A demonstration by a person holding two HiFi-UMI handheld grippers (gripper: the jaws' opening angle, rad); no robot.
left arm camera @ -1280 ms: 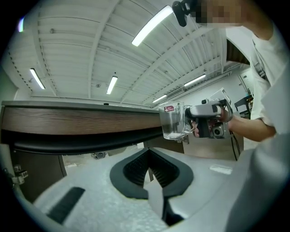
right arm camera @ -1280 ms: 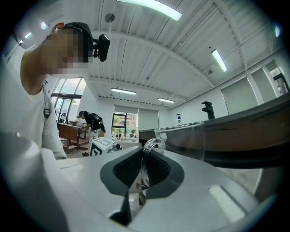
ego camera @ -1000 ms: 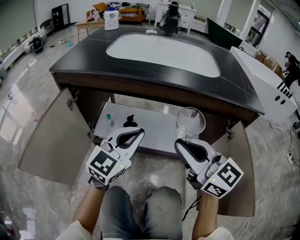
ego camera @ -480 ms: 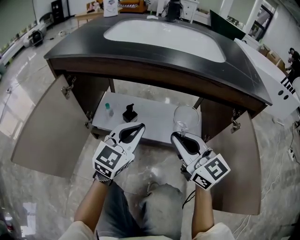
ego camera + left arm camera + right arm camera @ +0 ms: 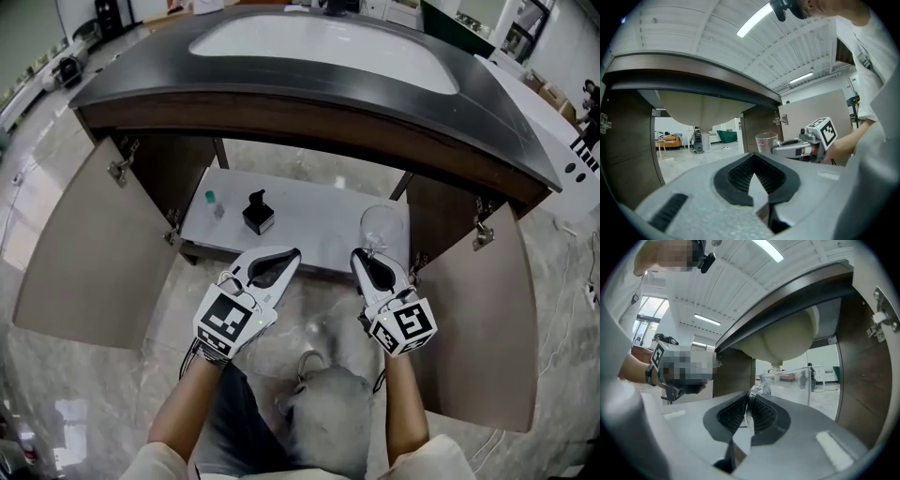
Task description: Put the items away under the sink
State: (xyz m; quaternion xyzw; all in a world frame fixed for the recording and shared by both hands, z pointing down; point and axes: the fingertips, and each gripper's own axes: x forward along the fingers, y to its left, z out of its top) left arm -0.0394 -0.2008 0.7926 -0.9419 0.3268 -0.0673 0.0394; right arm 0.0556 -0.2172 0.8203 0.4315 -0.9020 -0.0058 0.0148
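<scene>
Right hand-held gripper [image 5: 362, 257] is shown pinched on the wall of a clear glass [image 5: 384, 228], which is held just beyond its tips at the right front of the surface [image 5: 309, 225] under the sink [image 5: 328, 42]. Left hand-held gripper [image 5: 291, 254] is pressed together, empty.

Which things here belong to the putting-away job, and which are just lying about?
Job: glass in the right hand-held gripper; small bottle and black container on the cabinet shelf.
Lying about: white box beside the counter; left hand-held gripper, shut, empty.
</scene>
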